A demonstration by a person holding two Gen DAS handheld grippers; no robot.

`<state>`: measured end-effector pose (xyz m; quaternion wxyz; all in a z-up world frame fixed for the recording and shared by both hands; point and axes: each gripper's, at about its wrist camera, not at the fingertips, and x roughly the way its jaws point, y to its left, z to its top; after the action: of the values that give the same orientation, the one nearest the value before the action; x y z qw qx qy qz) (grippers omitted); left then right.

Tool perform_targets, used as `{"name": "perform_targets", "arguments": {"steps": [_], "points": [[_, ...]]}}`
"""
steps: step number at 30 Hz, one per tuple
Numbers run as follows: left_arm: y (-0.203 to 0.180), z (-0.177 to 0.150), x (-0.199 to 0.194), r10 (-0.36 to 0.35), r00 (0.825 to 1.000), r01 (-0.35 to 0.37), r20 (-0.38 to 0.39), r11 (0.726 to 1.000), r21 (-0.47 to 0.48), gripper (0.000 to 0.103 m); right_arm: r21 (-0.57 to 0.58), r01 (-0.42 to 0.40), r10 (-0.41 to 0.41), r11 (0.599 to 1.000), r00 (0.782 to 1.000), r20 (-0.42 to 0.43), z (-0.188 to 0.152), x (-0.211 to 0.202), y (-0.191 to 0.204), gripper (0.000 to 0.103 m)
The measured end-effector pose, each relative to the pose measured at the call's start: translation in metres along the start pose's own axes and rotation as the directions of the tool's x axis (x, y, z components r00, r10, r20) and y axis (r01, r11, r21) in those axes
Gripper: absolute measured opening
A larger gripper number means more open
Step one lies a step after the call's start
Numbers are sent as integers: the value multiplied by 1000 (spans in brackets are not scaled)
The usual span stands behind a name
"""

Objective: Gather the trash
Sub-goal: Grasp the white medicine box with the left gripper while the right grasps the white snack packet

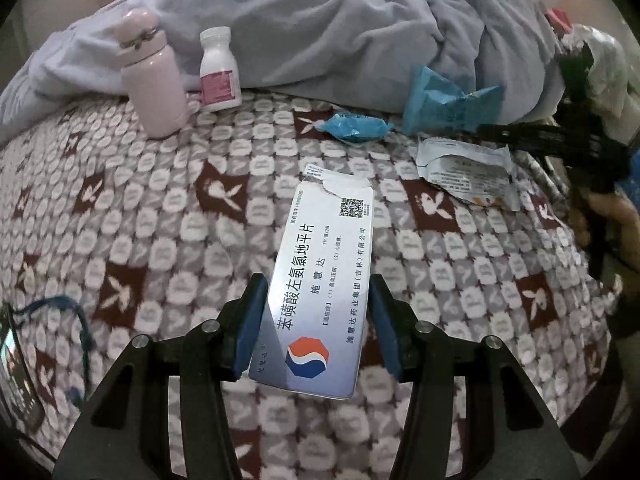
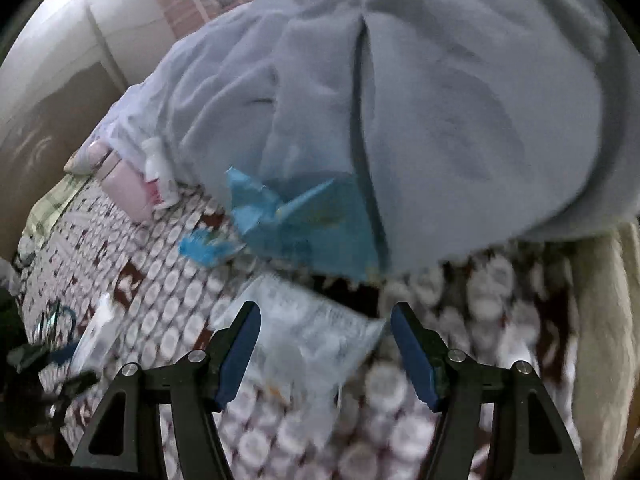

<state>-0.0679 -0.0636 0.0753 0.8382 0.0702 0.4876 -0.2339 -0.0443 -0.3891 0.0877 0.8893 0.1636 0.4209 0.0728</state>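
The left gripper (image 1: 318, 328) clamps a white rectangular cardboard medicine box (image 1: 324, 284) between its 2 blue pads, above a patterned maroon-and-white blanket (image 1: 160, 220). The right gripper (image 2: 326, 350), jaws apart and empty, hovers over a crumpled white plastic wrapper (image 2: 316, 328) lying on that blanket.

Maroon-and-white rabbit-logo bedspread (image 1: 160, 240); crumpled pale grey-blue duvet (image 1: 320, 20). White flat medicine carton (image 1: 320, 280) with red-and-blue emblem. Pale pink steel flask (image 1: 154, 80); white pill bottle (image 1: 220, 72), pink label. Bright blue crinkled wrappers (image 1: 354, 128). Dark blue pads on black fingers (image 1: 250, 320).
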Motion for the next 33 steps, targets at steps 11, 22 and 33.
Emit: {"name": "perform_targets", "arguments": {"steps": [11,22,33], "points": [[4,-2,3,-49,999,50,7,997,-66,49,20,-177,178,984,970,-165,-52,-21,16,66],[-1,-10,-2,-55,998,55,8,997,-62,49,-254,13,-25,967,999,-45,-37,-26,53,72],[2,-9,6,-87,996,86,-3,990,-110,50,-536,14,-166,844,958,-236,-32,38,54,81]]}}
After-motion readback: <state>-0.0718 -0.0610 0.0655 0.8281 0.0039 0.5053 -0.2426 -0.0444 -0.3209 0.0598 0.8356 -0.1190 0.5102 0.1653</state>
